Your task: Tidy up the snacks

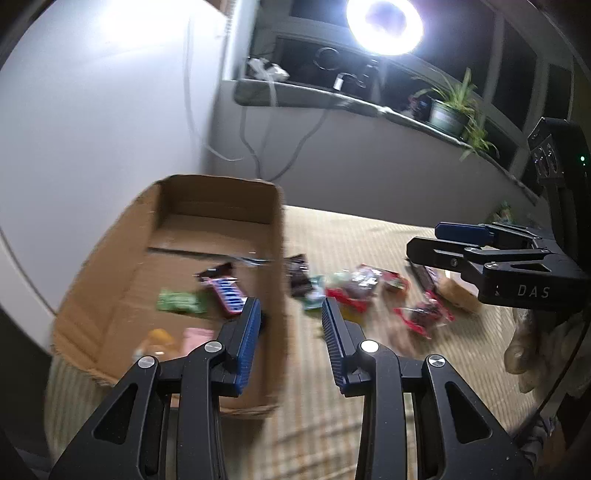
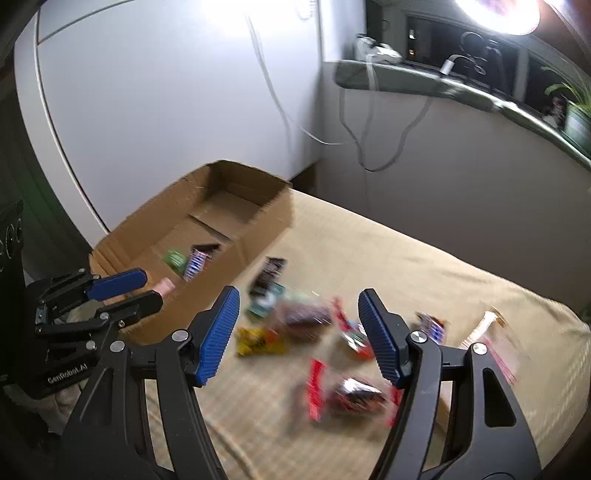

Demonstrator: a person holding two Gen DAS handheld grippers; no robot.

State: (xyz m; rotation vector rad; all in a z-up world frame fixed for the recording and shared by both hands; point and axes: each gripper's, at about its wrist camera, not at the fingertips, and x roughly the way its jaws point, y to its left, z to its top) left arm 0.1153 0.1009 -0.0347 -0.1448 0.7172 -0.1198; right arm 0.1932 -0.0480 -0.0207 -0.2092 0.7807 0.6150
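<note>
An open cardboard box [image 1: 110, 288] [image 2: 258, 236] stands at the left on a beige woven cloth [image 1: 369, 236]. Inside it lie a green packet [image 1: 179, 301] [image 2: 175, 258], a pink-and-blue packet [image 1: 229, 295] and a pink one [image 2: 164, 286]. Several snacks lie loose on the cloth to its right, among them a dark packet [image 2: 267, 275], a yellow packet [image 2: 258, 341] and a red packet [image 2: 351, 395] [image 1: 424, 314]. My left gripper [image 1: 291, 306] [image 2: 153, 287] hangs over the box's near right wall, slightly open and holding nothing. My right gripper [image 2: 298, 295] [image 1: 432, 242] stands wide open above the loose snacks, with nothing between its pads.
A grey window ledge [image 1: 332, 96] runs along the back with a potted plant [image 1: 450, 110] and a bright ring lamp [image 1: 384, 22]. Cables [image 1: 251, 147] hang down the wall behind the box. A gloved hand [image 1: 524, 350] holds the right gripper.
</note>
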